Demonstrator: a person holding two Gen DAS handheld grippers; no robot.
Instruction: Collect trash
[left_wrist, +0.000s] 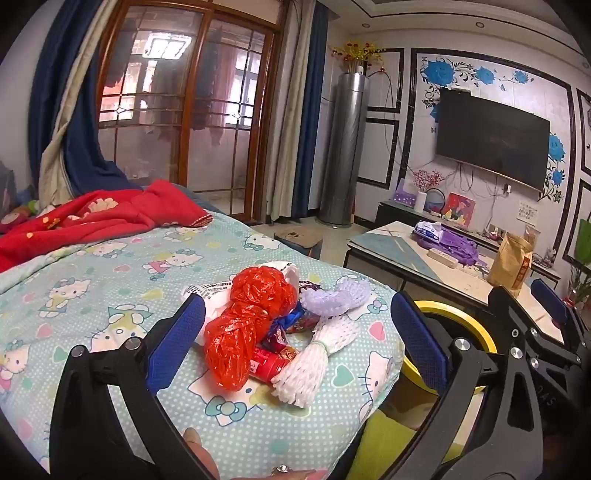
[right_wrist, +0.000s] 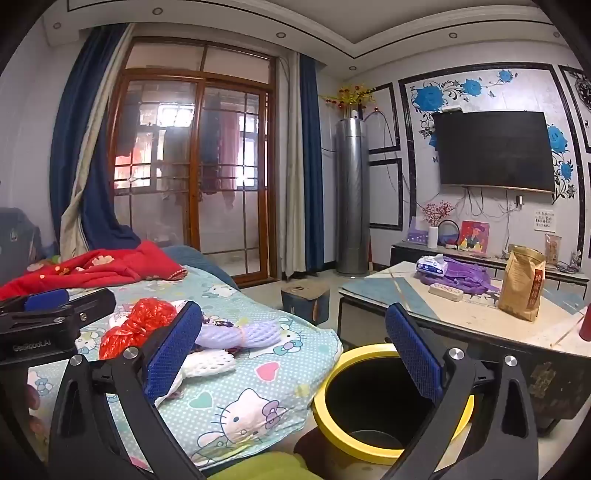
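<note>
Both tools are up and nothing is gripped. The left gripper (left_wrist: 295, 339) has its blue pads spread wide, hovering over the heap of trash on the pale blue cartoon-cat quilt (left_wrist: 110, 280); the right gripper (right_wrist: 295, 354) is just as wide and empty, its right pad over the yellow-rimmed black bin (right_wrist: 373, 454).

Landmark is that bin. The heap sits just beside it, up on the quilt's corner: a crumpled red plastic bag (left_wrist: 247, 325), a white foam fruit net (left_wrist: 314, 365), a lilac foam fruit net (left_wrist: 336, 295), a small red bottle (left_wrist: 267, 363) and coloured wrappers tucked under the bag.

The risks, as I judge them: that slick red bag could drag its neighbours along and spill them off the quilt edge beside the bin. The foam nets squash easily, so a shallow pinch may slip. And a low grab could catch the quilt itself. The two tools are close; they could collide above the bin.
</note>
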